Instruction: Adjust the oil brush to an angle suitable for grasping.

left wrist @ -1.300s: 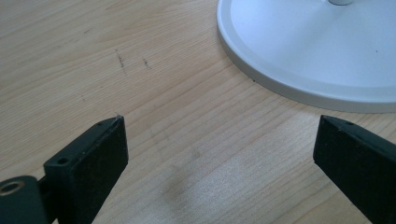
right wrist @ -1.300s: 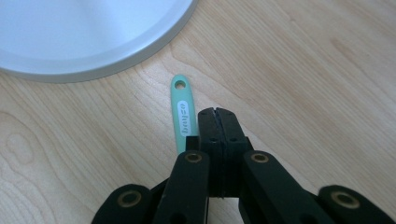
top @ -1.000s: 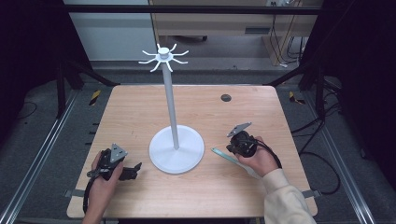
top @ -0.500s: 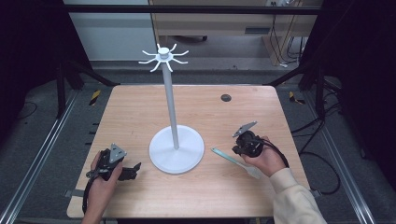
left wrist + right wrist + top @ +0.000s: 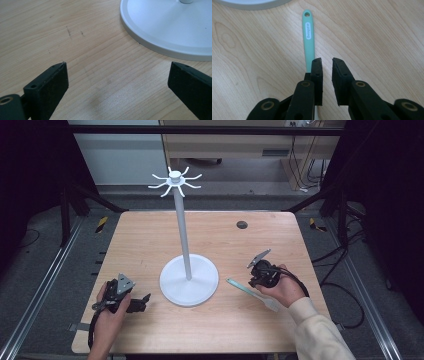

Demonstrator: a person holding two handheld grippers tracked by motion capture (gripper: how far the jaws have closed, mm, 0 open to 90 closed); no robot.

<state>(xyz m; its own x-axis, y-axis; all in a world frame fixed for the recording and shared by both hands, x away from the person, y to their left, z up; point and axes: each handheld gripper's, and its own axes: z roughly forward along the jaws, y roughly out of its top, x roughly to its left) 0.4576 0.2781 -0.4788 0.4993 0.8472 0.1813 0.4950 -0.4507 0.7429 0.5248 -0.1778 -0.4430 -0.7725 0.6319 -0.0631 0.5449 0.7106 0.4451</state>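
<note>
A white stand (image 5: 188, 279), a round base with a tall pole topped by curved hooks, sits in the middle of the wooden worktop (image 5: 150, 235). To its left, the person's left hand (image 5: 107, 320) rests the left claw (image 5: 141, 301) on the wood with its jaws spread wide, empty, pointing toward the base's rim. On the right side, the right claw (image 5: 327, 62) sits low over a mint-green utensil (image 5: 309, 40) lying flat on the worktop near the base, its jaws narrowed to a slim gap with nothing between them, and the handle runs out from under the left-hand jaw.
</note>
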